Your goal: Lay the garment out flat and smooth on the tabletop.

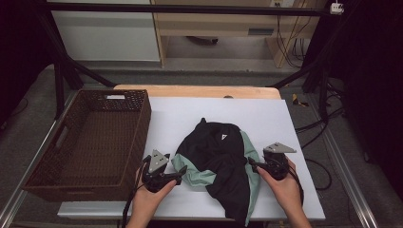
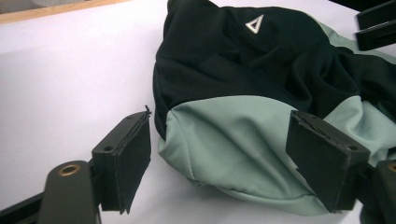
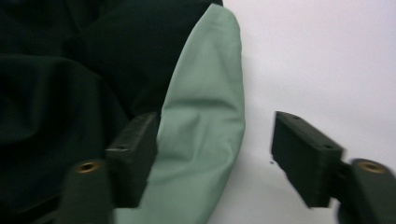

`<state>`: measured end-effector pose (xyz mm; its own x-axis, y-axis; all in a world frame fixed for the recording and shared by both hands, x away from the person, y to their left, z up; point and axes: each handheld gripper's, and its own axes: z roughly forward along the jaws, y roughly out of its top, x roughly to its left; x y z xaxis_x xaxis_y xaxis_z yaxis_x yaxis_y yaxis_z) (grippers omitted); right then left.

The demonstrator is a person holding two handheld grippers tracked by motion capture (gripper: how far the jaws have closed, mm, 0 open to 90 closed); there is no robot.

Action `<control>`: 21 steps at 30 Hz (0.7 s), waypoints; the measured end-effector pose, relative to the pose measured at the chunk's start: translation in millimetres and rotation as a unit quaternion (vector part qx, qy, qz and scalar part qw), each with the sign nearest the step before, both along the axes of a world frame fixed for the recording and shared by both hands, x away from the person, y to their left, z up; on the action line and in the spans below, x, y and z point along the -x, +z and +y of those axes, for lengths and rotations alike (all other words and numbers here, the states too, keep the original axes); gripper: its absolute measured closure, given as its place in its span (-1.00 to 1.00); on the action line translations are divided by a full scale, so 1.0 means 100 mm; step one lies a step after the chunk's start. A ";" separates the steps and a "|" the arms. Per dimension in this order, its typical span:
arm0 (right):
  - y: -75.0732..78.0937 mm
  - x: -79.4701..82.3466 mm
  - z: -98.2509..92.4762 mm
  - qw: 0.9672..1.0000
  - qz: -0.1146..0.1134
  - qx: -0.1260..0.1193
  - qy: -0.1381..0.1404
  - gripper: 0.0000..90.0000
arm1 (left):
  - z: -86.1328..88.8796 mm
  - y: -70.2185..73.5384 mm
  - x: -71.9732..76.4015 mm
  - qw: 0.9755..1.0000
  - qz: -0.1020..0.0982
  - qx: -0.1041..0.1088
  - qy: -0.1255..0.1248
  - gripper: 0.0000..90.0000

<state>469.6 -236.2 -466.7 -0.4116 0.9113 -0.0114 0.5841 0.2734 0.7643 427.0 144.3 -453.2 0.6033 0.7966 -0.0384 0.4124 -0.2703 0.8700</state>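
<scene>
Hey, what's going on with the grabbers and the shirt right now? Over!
Left gripper open around the shirt's green fold. Right gripper open at its green edge, not clamped. Shirt crumpled on the white sheet. Basket beside it.

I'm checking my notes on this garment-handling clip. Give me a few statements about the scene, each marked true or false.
1. The garment lies inside the basket. False: it lies on the white sheet, beside the basket.
2. The garment is black with pale green panels. True.
3. The left gripper is clamped shut on the fabric. False: its jaws stand apart around a green fold.
4. The right gripper is at the garment's green edge, jaws apart. True.
5. A small triangle logo shows on the black part. True.
</scene>
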 end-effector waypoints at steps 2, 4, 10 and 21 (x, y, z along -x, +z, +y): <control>-0.02 -0.08 0.02 1.000 0.011 0.012 -0.007 -0.07 | 0.02 -0.01 0.00 1.000 -0.001 -0.001 0.002 -0.52; -0.05 -0.14 0.02 1.000 0.025 0.002 -0.007 0.05 | 0.02 -0.01 0.00 1.000 -0.001 -0.002 0.003 -0.52; -0.10 -0.10 0.06 1.000 0.021 0.010 0.010 0.72 | 0.01 -0.01 -0.01 1.000 -0.008 -0.004 0.007 -0.53; 0.19 0.36 0.05 0.999 -0.007 0.013 0.033 0.87 | -0.02 -0.06 0.00 1.000 -0.004 -0.011 0.004 -0.53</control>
